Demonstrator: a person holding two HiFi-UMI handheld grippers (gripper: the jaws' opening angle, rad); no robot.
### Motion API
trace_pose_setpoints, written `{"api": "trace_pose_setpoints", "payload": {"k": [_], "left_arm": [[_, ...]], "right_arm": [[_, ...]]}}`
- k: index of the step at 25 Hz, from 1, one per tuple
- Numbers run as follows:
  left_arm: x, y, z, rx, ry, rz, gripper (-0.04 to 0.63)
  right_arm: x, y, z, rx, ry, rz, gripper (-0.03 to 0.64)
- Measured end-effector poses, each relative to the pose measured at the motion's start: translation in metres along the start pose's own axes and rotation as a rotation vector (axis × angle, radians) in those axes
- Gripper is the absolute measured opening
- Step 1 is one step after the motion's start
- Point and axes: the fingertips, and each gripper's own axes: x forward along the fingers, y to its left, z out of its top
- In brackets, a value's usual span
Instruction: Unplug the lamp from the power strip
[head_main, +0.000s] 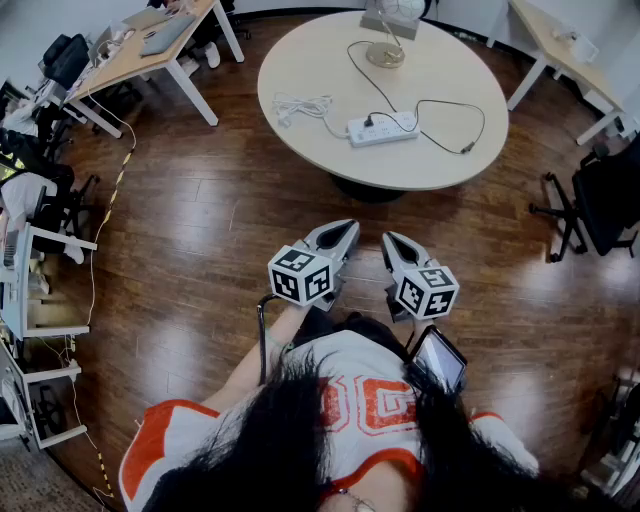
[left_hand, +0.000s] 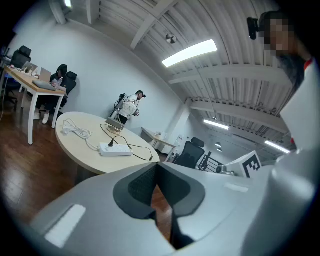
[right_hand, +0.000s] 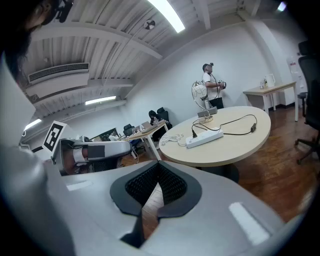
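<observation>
Well before the table (head_main: 300, 70), left gripper (head_main: 349, 230) and right gripper (head_main: 389, 241) hang closed

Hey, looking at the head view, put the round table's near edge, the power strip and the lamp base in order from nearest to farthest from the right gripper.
Counting out from the right gripper:
1. Round table's near edge, straight ahead of the jaws.
2. Power strip, in the middle of the tabletop.
3. Lamp base, at the table's far side.
</observation>
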Motion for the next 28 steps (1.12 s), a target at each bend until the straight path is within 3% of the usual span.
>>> {"api": "trace_pose_setpoints", "payload": {"k": [16,28], "left_arm": [[0.008,-0.007,-0.015,-0.018,0.024,0.065,0.0],[0.03,0.028,0.0,-0.023,0.048,0.055,0.0]], "right_arm": [[-0.001,-0.014,-0.015,0.041,0.048,0.052,0.002],[0.031,-0.027,-0.006,0.074,0.066,0.031,0.002]]}}
